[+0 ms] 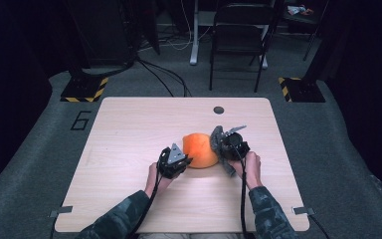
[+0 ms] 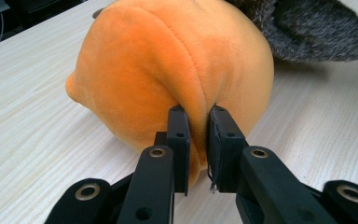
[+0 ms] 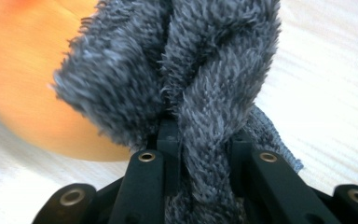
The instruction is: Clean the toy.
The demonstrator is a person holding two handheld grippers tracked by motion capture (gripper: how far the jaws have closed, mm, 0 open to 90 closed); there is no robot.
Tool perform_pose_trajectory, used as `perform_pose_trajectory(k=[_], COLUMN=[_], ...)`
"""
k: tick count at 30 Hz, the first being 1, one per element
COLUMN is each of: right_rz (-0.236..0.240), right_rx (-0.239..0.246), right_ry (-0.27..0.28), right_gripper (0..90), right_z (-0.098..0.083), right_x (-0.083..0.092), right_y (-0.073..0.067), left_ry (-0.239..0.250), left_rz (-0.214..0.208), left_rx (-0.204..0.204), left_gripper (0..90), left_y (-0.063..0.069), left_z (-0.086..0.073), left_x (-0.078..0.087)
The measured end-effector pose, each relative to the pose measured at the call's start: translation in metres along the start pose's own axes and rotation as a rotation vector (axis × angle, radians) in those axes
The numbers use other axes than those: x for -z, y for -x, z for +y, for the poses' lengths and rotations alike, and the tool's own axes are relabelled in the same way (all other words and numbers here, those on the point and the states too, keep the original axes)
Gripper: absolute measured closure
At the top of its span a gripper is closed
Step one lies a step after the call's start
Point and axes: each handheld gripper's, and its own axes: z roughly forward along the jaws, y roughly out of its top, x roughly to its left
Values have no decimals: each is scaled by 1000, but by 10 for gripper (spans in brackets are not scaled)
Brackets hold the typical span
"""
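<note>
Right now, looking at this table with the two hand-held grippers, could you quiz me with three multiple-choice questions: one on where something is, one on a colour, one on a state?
1. Where does the orange plush toy lie?
A. on the floor
B. on the wooden table, between the two grippers
C. on the black chair

2. What colour is the fluffy cloth that the right gripper holds?
A. grey
B. green
C. white

3. How does the left gripper stand?
A. wide open above the toy
B. lying unused on the table
C. shut on a fold of the toy's fabric

Answers:
1 B: the high view shows the toy on the tabletop with a gripper at each side.
2 A: the right gripper view shows grey pile between its jaws.
3 C: the left gripper view shows orange plush pinched between the black jaws.
</note>
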Motion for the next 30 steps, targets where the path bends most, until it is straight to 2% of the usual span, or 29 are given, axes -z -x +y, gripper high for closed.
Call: perform_pose_trajectory(k=[4,8,11,13,15,18,20,21,23,26,28,30], right_rz=[-28,-23,-31,-49,-69,-34,7,12,33,50,21,18], right_rx=[-24,-47,-41,-48,-27,-40,-25,-4,29,77,93,93], right_ry=[-52,-106,-109,-88,-47,62,109,125,115,78,52,47], right_gripper=[737,736,736,737,737,737,737,737,736,737,737,737], right_z=[-6,-13,-11,-8,-4,6,13,15,19,20,17,14], right_x=[-11,-25,-23,-14,-1,24,37,40,41,30,19,14], right_y=[5,11,12,13,14,12,3,-2,-14,-26,-31,-30], left_ry=[-2,1,2,4,6,7,8,8,9,10,9,12], left_rz=[1,0,-3,3,2,4,5,5,6,4,2,10], left_rx=[8,12,15,22,28,28,27,28,31,33,34,37], left_gripper=[803,802,802,801,800,799,798,797,792,781,751,680], left_y=[-2,-4,-5,-7,-9,-9,-9,-9,-9,-9,-9,-9], left_z=[-1,-2,-2,-3,-3,-3,-3,-3,-3,-4,-4,-4], left_x=[0,0,1,1,1,1,1,1,1,1,1,2])
